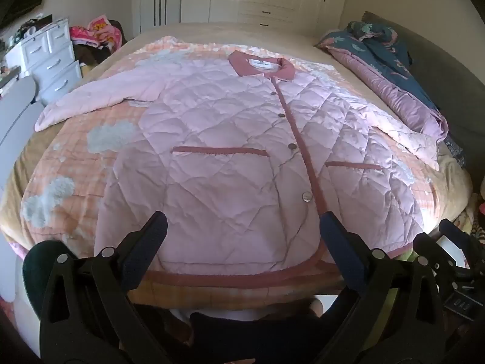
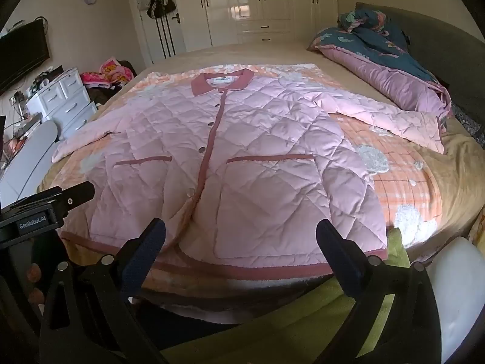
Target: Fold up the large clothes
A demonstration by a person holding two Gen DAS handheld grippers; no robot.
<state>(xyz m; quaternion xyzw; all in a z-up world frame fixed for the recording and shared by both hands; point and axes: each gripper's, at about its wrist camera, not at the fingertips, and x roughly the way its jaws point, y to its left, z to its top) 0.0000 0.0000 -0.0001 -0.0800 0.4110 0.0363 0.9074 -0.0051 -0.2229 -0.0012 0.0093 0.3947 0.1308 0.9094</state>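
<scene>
Ahead of both wide-open, empty grippers, left gripper (image 1: 242, 230) and right gripper (image 2: 241, 232), the jacket (image 1: 230, 157) lies flat, collar far, hem nearest the fingers.

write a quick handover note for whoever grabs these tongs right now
Left tongs: open, empty, above the jacket's hem.
Right tongs: open, empty, also at the hem.
Pink quilted jacket: lies flat, face up and buttoned on the orange blanket on the bed, both sleeves spread outward, collar at the far end.
Done: jacket laid out.
Left: all folds, probably sleeves first.
</scene>
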